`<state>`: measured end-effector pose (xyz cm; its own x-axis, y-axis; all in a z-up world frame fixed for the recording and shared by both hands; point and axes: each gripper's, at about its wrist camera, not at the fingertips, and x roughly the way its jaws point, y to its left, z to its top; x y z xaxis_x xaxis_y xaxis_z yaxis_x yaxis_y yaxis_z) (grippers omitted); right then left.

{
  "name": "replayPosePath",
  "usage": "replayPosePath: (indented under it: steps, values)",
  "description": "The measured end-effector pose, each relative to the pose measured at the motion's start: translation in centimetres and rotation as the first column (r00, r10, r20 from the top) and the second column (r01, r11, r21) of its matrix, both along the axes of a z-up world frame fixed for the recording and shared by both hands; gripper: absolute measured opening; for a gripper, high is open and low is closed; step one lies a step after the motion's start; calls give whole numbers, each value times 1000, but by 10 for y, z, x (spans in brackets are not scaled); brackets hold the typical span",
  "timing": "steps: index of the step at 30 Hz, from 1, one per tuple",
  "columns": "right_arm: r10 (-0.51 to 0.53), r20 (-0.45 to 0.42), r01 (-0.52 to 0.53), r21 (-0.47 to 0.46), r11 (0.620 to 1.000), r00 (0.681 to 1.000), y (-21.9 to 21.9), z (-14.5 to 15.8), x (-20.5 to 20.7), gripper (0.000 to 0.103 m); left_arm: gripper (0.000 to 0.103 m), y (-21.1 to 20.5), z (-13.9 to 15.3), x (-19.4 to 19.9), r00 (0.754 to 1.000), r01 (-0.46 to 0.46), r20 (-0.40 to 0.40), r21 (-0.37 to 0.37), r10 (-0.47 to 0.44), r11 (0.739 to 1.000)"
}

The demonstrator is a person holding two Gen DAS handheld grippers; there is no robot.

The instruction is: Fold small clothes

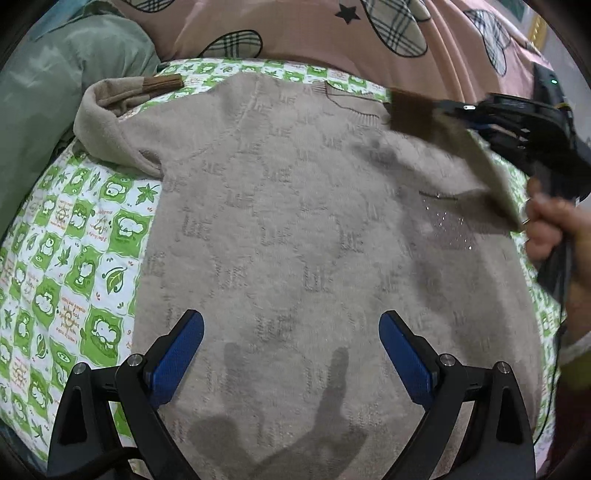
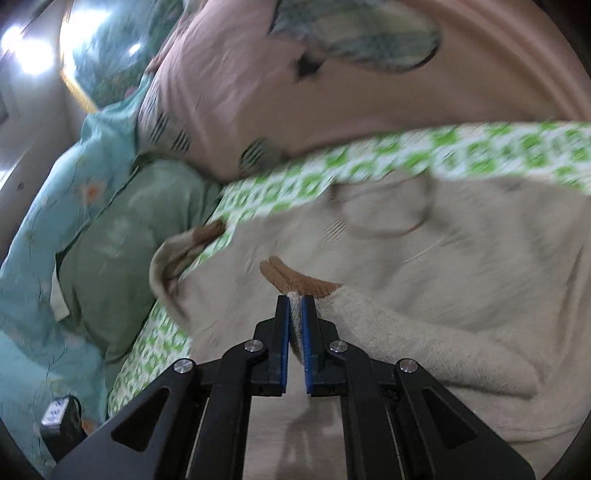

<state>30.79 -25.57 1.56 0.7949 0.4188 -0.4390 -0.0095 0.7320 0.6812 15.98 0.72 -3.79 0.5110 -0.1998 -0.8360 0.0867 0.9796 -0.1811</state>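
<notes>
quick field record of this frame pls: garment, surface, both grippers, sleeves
garment: beige knit sweater, spread flat
surface: green-and-white printed quilt
left gripper: open, above the sweater's lower part, holding nothing
right gripper: shut on right sleeve beside its brown cuff, carrying it over the body
left sleeve: bunched at the sweater's far left corner, brown cuff on the quilt
background: pink bedding, green bedding
</notes>
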Motion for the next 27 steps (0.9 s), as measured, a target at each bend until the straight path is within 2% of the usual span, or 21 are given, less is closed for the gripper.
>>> replayPosePath:
  steps: [4,7,9,14,18,22,23,25,27]
  values:
    - [78,-32,-78,-1,997,996,36,-19,5,8,96,17,-2,4,1000,-16,-6,-43,15,999]
    - [130,-69,-128,37,991,989,44,-36,4,16,96,30,-3,11,1000,-17,-14,-87,16,996]
    - [136,-60,-133,56,990,989,46,-39,-4,34,96,33,-4,17,1000,-12,-18,-110,10,994]
    - [91,-26,-89,72,993,996,26,-34,-36,37,96,31,-3,48,999,26,-24,-219,-32,975]
    - [12,-17,-10,79,997,1000,5,-30,-73,37,96,25,-5,103,996,67,-37,-292,-81,954]
    - [-80,-24,82,92,992,996,-18,-33,-112,37,96,11,-18,183,981,122,-102,-336,-165,934]
    - [-106,-29,108,92,990,994,-23,-34,-121,37,94,6,-20,192,976,137,-117,-334,-185,932]
    - [-151,-35,154,103,983,988,-31,-35,-137,37,83,-11,-31,218,954,195,-162,-308,-254,931]
    - [-187,-38,191,131,973,982,-39,-37,-149,37,70,-20,-33,225,946,237,-150,-281,-287,930]
